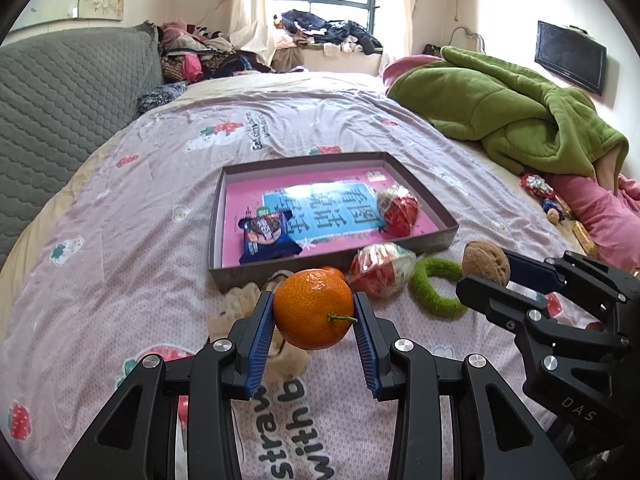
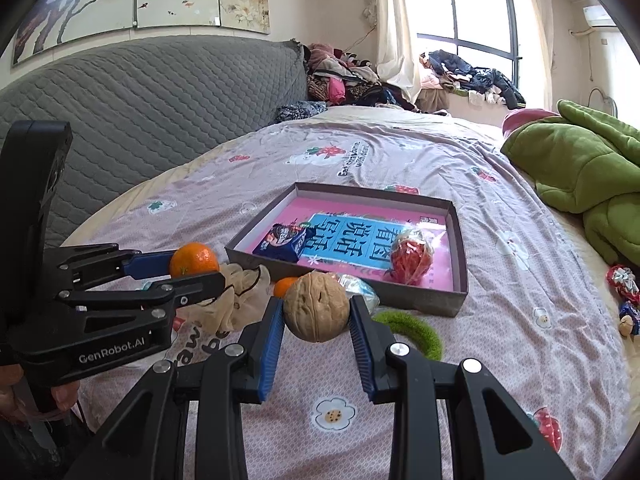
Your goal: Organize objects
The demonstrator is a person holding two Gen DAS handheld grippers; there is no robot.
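1. Left wrist view: the left gripper [image 1: 314, 316] clamps a tangerine [image 1: 313, 309], bright orange, dimpled, with a short green stem, held above the bedspread [image 1: 120, 240] near the tray [image 1: 434, 240].
2. The tray, grey-walled, holds a pink book [image 1: 332, 208], a dark blue snack packet [image 1: 268, 238] at left and a red wrapped parcel [image 1: 400, 211] at right.
3. Right wrist view: the right gripper [image 2: 316, 314] grips a walnut [image 2: 316, 307], tan and wrinkled, raised in front of the tray [image 2: 424, 300].
4. A green fuzzy ring [image 2: 416, 330] lies on the bedspread just right of the walnut.

A lived-in home bedroom: a bed [image 1: 168, 208] under a strawberry-print sheet, a grey quilted headboard [image 2: 152, 104], piled clothes [image 1: 332, 32] by the curtained window [image 2: 476, 12], and a wall-mounted television [image 1: 570, 56].
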